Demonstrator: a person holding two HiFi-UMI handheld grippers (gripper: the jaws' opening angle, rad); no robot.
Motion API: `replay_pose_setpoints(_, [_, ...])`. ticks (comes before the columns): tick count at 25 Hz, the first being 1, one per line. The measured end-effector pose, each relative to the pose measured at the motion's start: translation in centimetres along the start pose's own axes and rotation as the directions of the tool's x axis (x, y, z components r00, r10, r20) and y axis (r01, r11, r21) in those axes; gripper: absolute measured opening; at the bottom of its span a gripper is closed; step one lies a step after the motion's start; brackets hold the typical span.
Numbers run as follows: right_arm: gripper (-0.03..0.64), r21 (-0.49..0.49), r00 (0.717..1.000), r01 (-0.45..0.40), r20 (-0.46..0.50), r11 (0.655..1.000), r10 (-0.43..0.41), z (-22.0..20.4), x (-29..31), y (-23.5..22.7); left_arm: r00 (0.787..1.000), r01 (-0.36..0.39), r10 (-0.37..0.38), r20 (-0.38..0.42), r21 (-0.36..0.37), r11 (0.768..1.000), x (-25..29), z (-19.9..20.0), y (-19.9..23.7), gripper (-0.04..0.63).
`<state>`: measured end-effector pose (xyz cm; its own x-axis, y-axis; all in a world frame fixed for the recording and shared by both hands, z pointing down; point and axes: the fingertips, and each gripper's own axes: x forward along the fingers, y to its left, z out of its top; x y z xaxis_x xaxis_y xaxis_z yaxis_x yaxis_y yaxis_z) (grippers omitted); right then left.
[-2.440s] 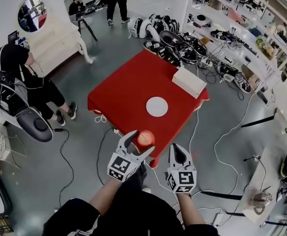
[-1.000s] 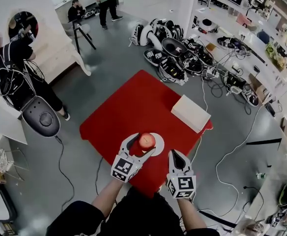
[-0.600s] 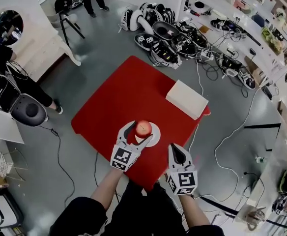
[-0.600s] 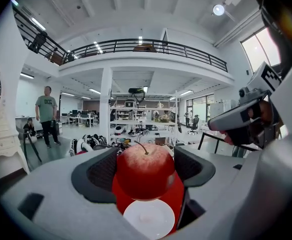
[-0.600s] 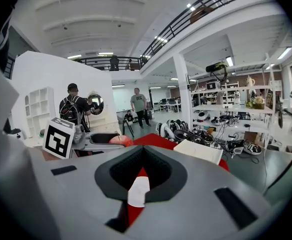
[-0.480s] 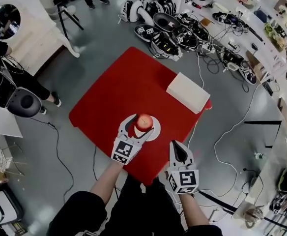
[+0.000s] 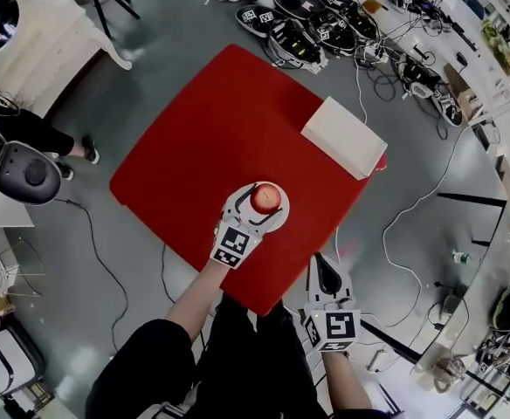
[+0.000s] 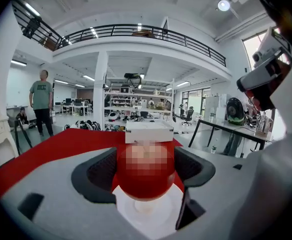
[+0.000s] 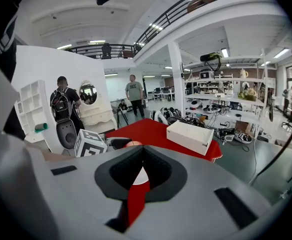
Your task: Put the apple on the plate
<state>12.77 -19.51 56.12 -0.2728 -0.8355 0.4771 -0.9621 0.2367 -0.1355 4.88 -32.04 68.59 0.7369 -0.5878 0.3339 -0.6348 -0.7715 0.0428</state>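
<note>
Red apple (image 7: pixel 266 197) clamped in left gripper (image 7: pixel 261 202), right over white plate (image 8: pixel 153 216).
Apple is round with no clear long axis, stem direction unclear. Right gripper (image 7: pixel 327 275) jaws nearly together, holding nothing, beside red table (image 7: pixel 211 129) edge.

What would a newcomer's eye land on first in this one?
The red table stands out on the grey floor, a white box at its far right corner. At its near edge the left gripper holds a red apple over the white plate; the right gripper hangs shut beside the table.
</note>
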Motion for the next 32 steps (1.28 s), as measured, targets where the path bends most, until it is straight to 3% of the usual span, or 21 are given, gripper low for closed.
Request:
replay_pose_setpoints(12, [0.009, 0.026, 0.998, 0.054, -0.045, 0.998, -0.053, -2.2, -0.9, -0.7, 0.996, 0.016, -0.018, -0.082, -0.034, 0.999, 2.3, -6.7, -0.7, 0.356])
replay_pose_setpoints(19, [0.009, 0.038, 0.997, 0.057, -0.048, 0.998, -0.055, -3.1, -1.2, -0.5, 0.996, 0.024, -0.028, -0.083, -0.047, 0.999, 1.7, -7.8, -0.9, 0.357])
replay_pose_setpoints(24, [0.009, 0.03, 0.999, 0.044, -0.034, 0.999, -0.043, -2.6, -1.5, 0.0, 0.996, 0.047, -0.054, -0.078, -0.091, 0.995, 1.6, -7.3, -0.8, 0.36])
replay_pose_setpoints(32, [0.009, 0.032, 1.0, 0.017, 0.001, 0.999, -0.017, -1.5, -1.5, 1.1, 0.999, 0.015, -0.018, -0.029, -0.099, 0.995, -2.9, -4.4, -0.7, 0.364])
